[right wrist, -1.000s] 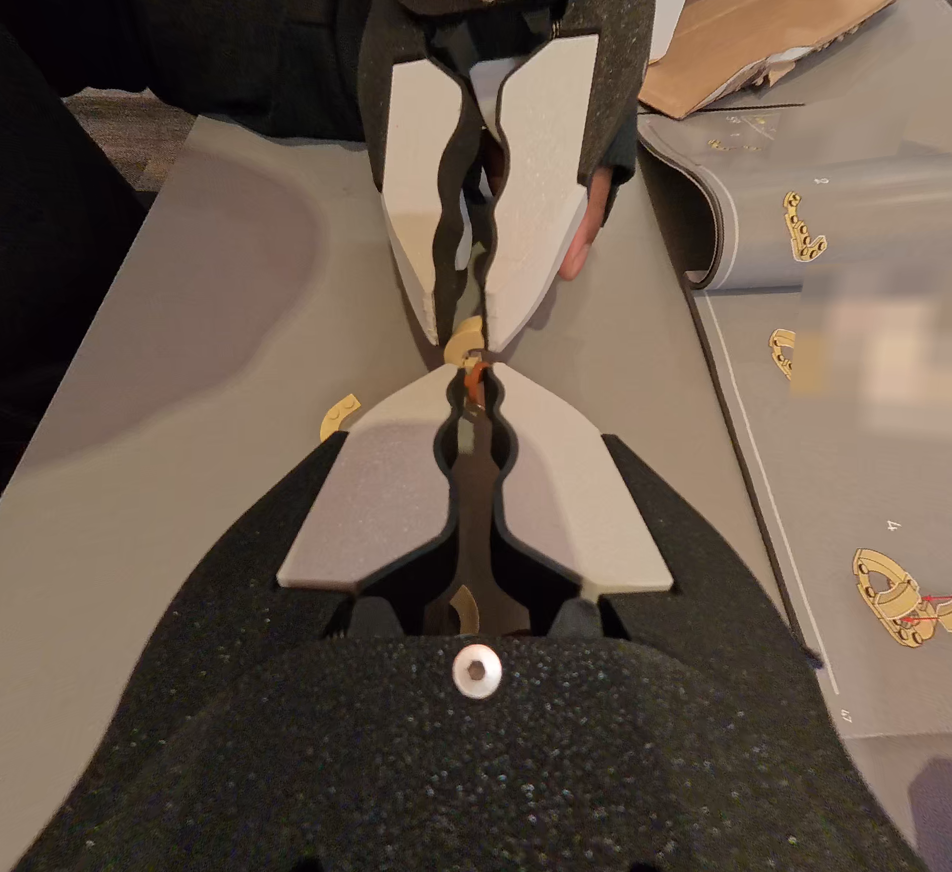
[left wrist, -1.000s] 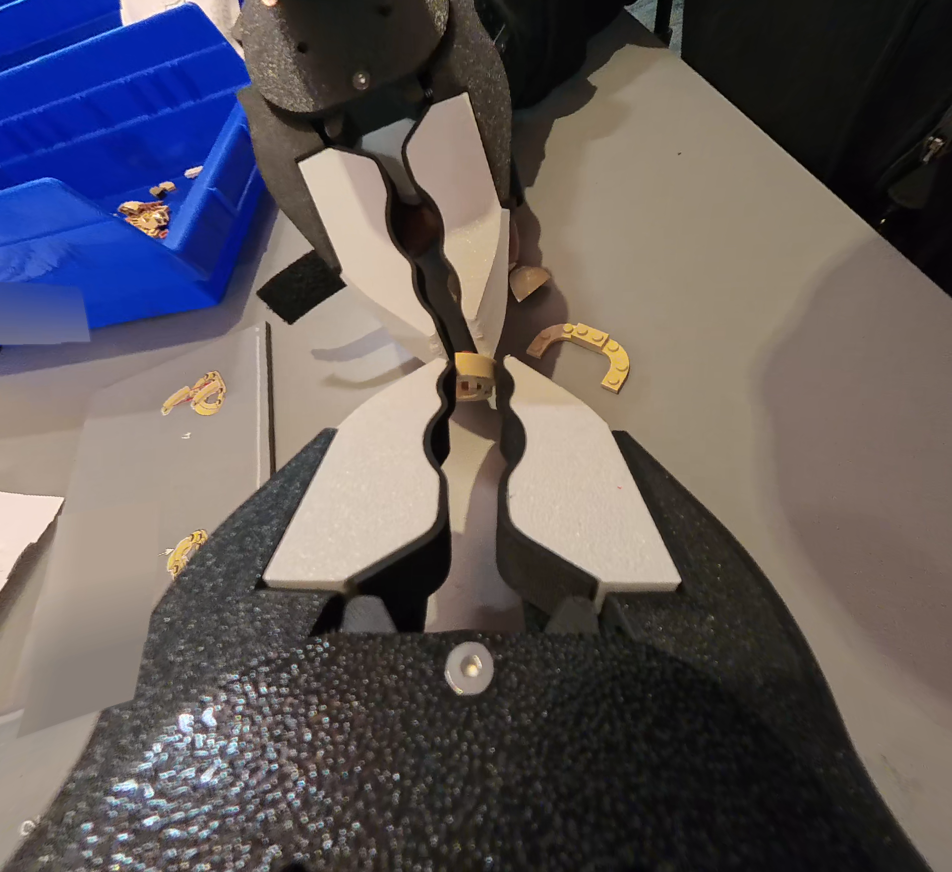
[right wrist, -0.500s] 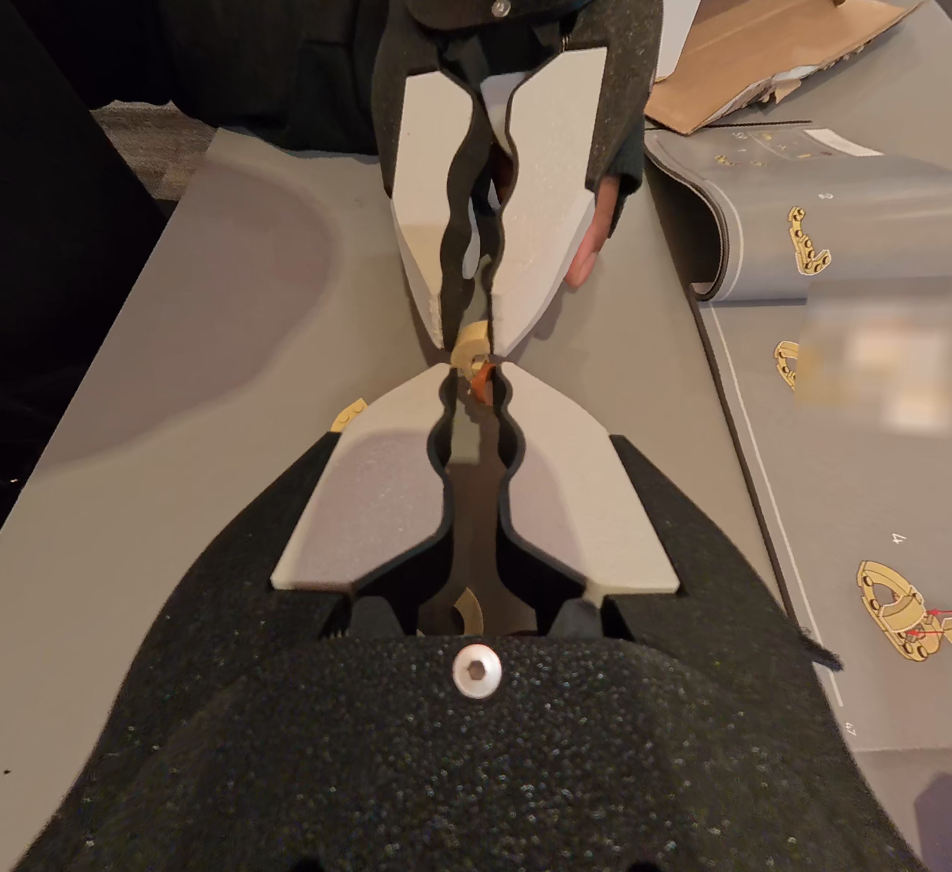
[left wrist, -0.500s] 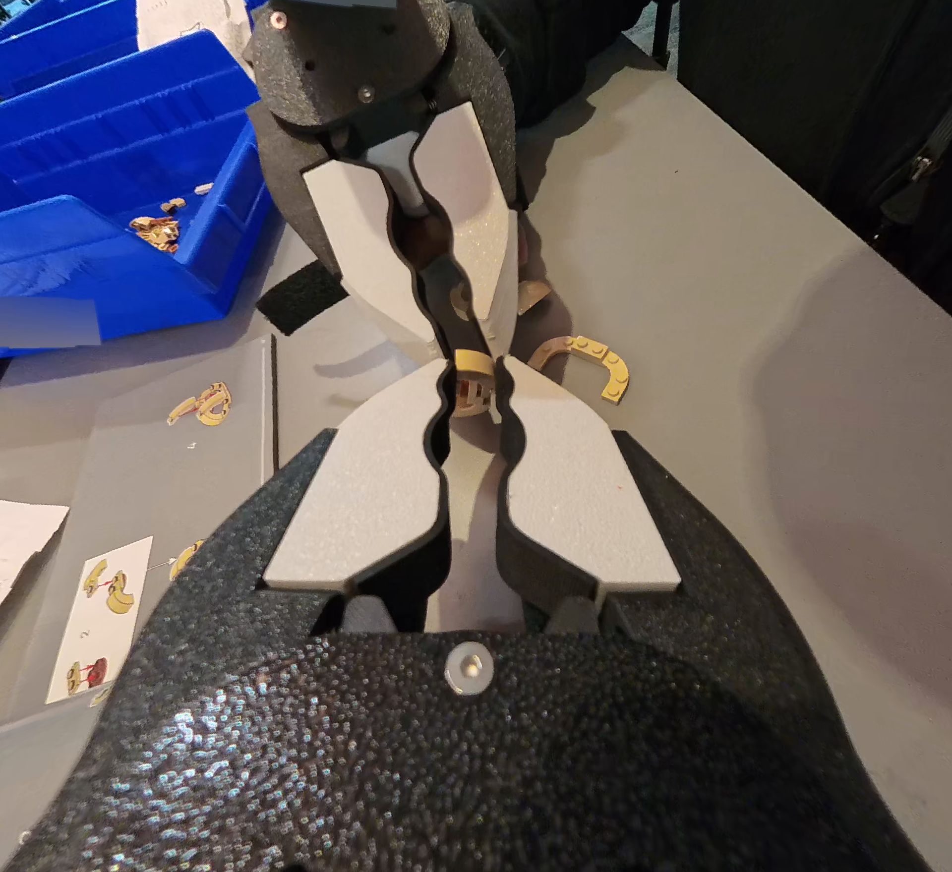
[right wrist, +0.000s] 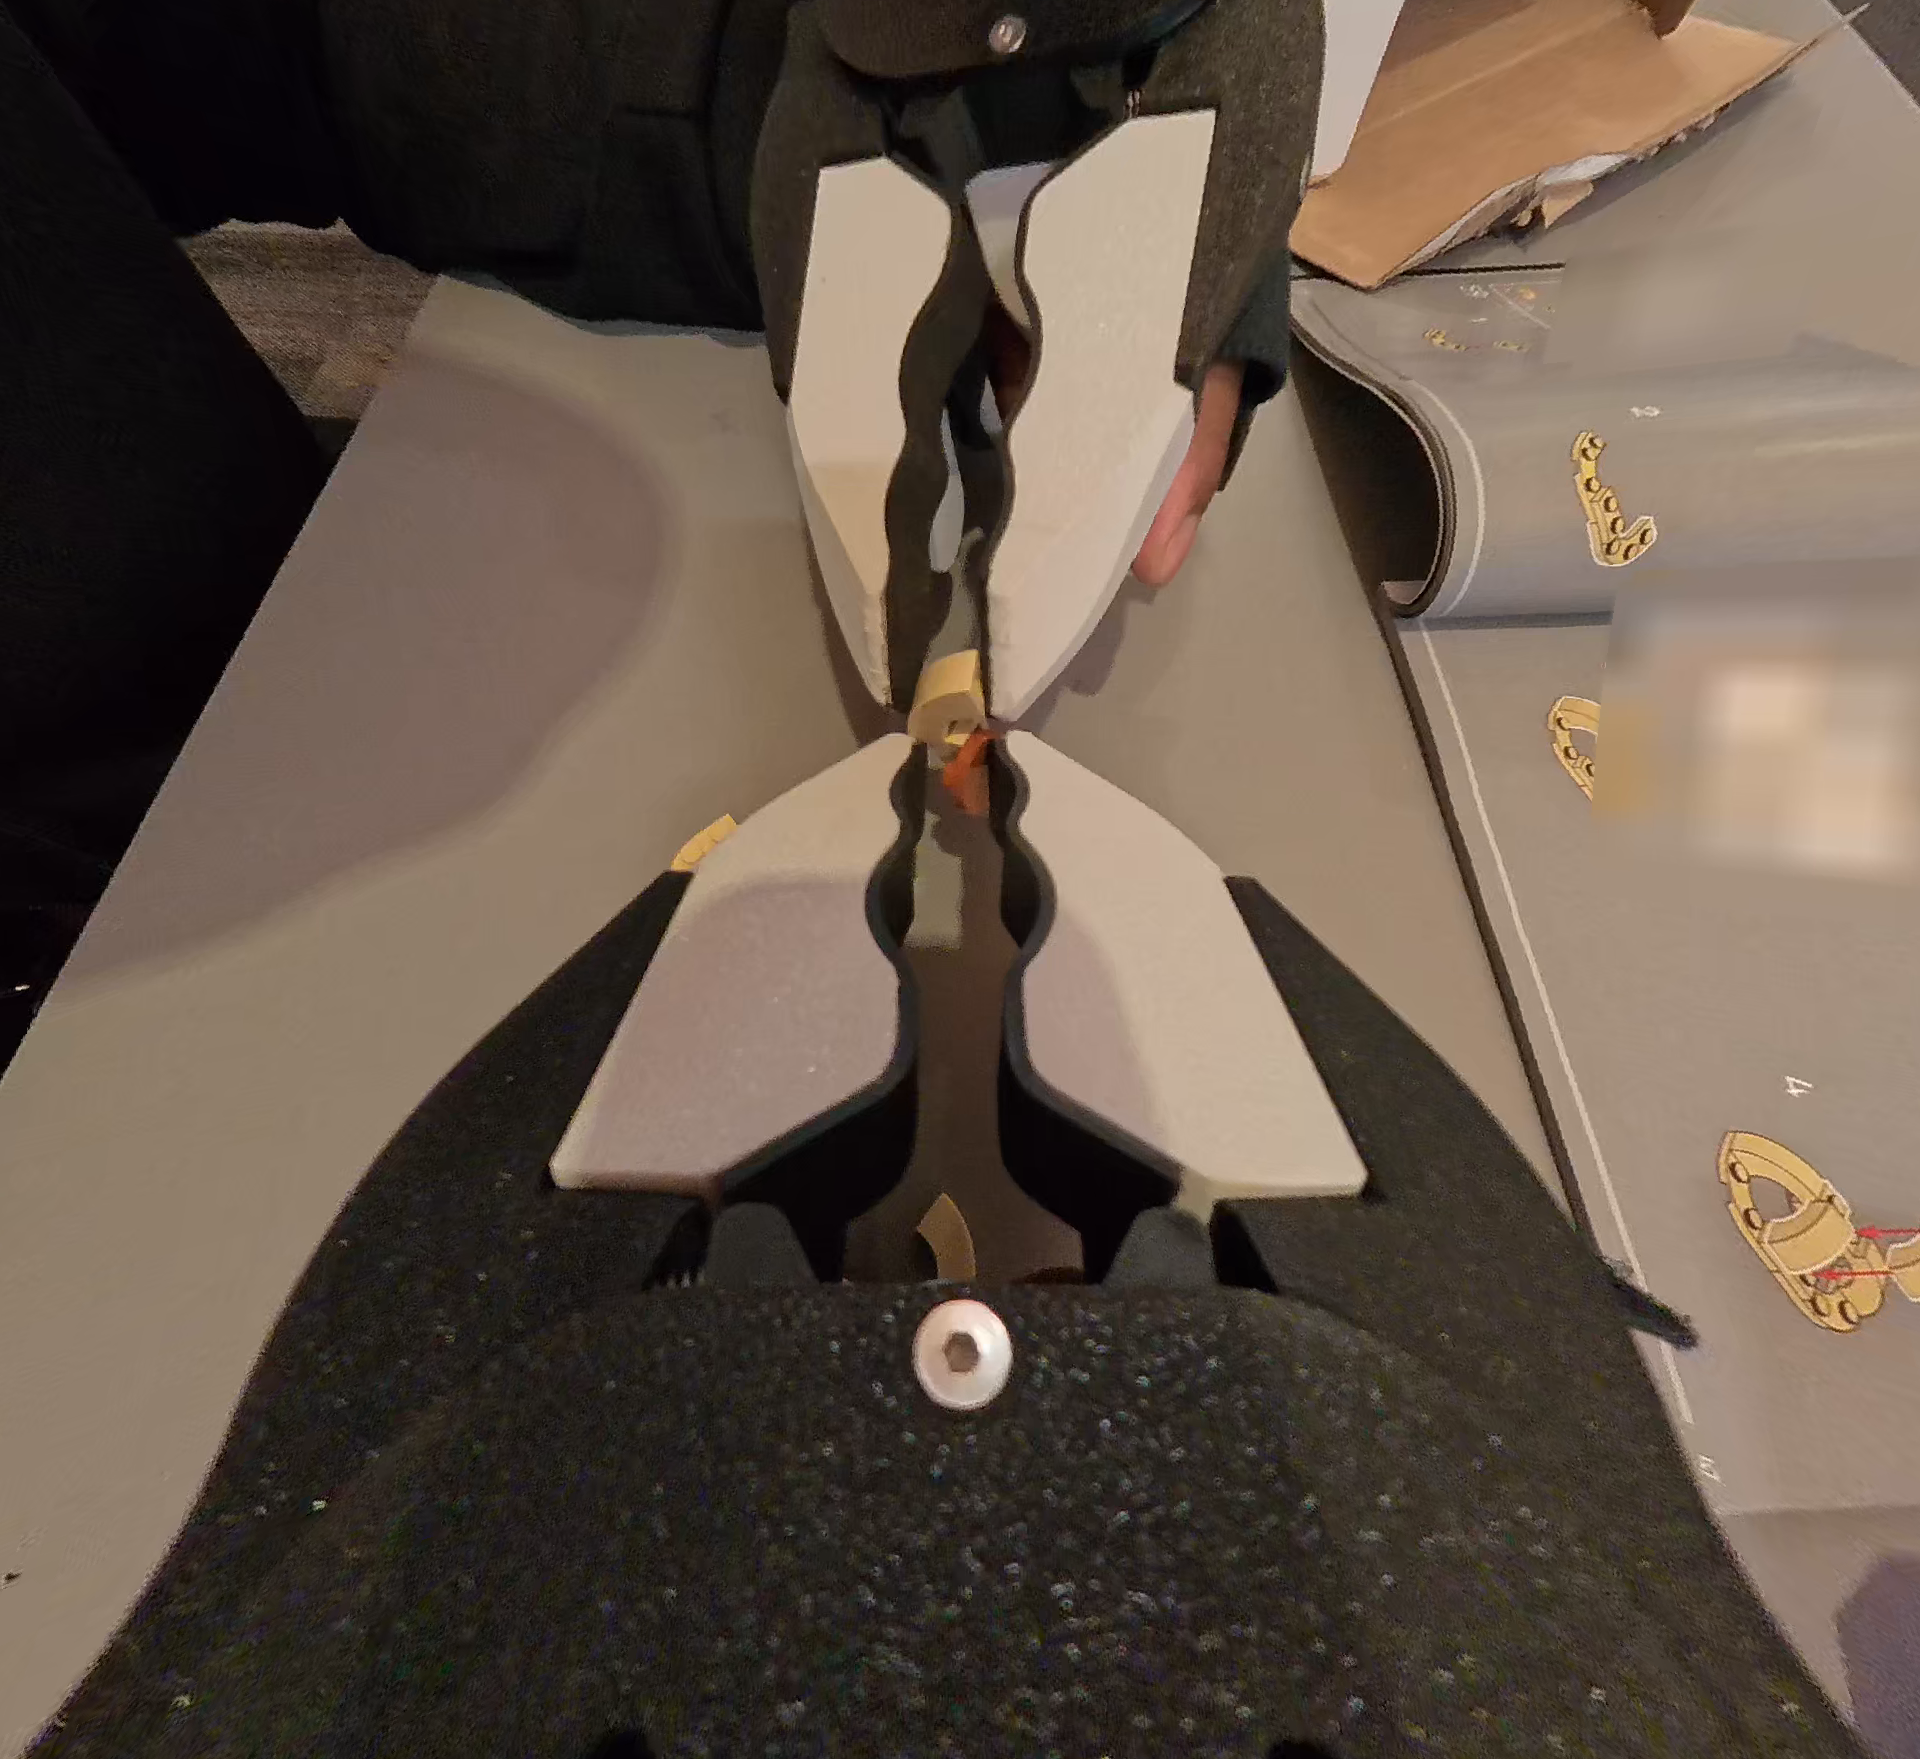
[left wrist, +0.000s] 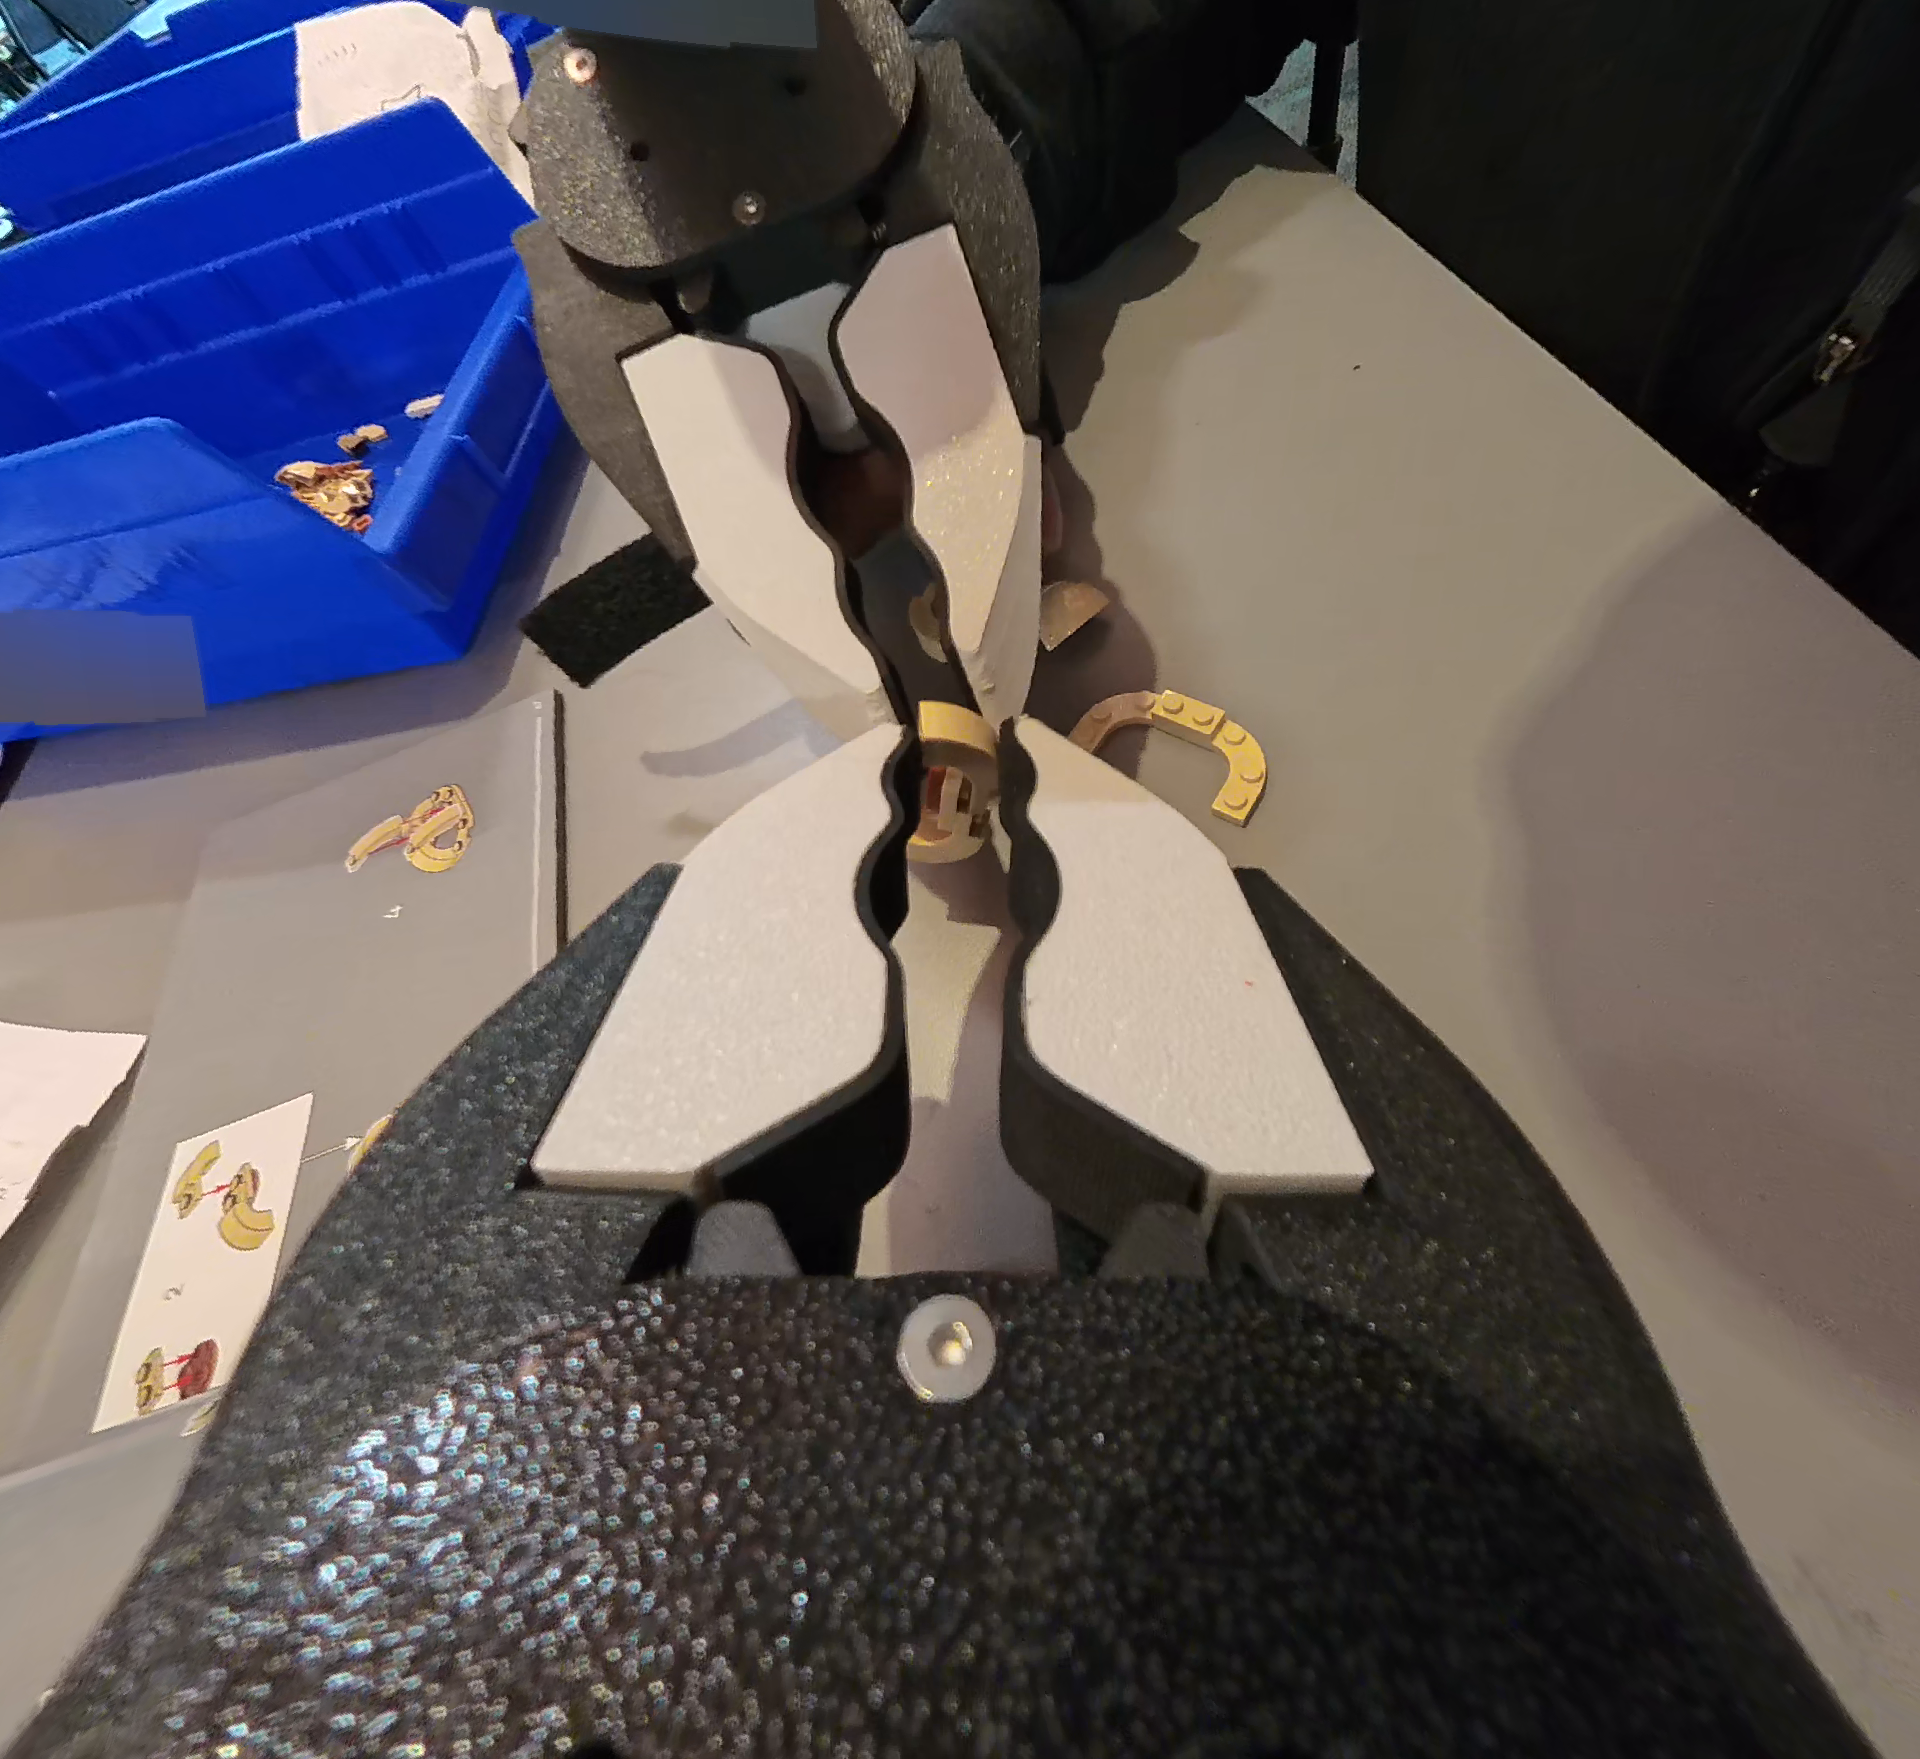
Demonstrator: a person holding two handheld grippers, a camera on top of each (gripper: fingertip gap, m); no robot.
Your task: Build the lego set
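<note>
- The left claw (left wrist: 951,753) is nearly closed, its two white fingers pinching a small tan lego sub-assembly (left wrist: 948,790) at the very tips, above the grey table (left wrist: 1455,566).
- The right claw (right wrist: 951,753) faces it tip to tip, also almost shut, gripping a small orange piece (right wrist: 966,774) that touches the tan assembly; this looks like a press-fit in progress.
- A tan curved plate (left wrist: 1195,738) with studs lies on the table just right of the meeting tips; another tan fragment (left wrist: 1070,613) sits a little farther off.
- A blue bin (left wrist: 260,421) holding loose gold-tan parts stands at far left; an instruction sheet (left wrist: 312,930) lies near left.
- Judgement: the pieces are light, rigid and smooth plastic, so they will slip or twist if gripped on a curve. Flat side faces are the place to hold, pushing straight along the studs; an off-axis push could pop the tiny orange part free.
</note>
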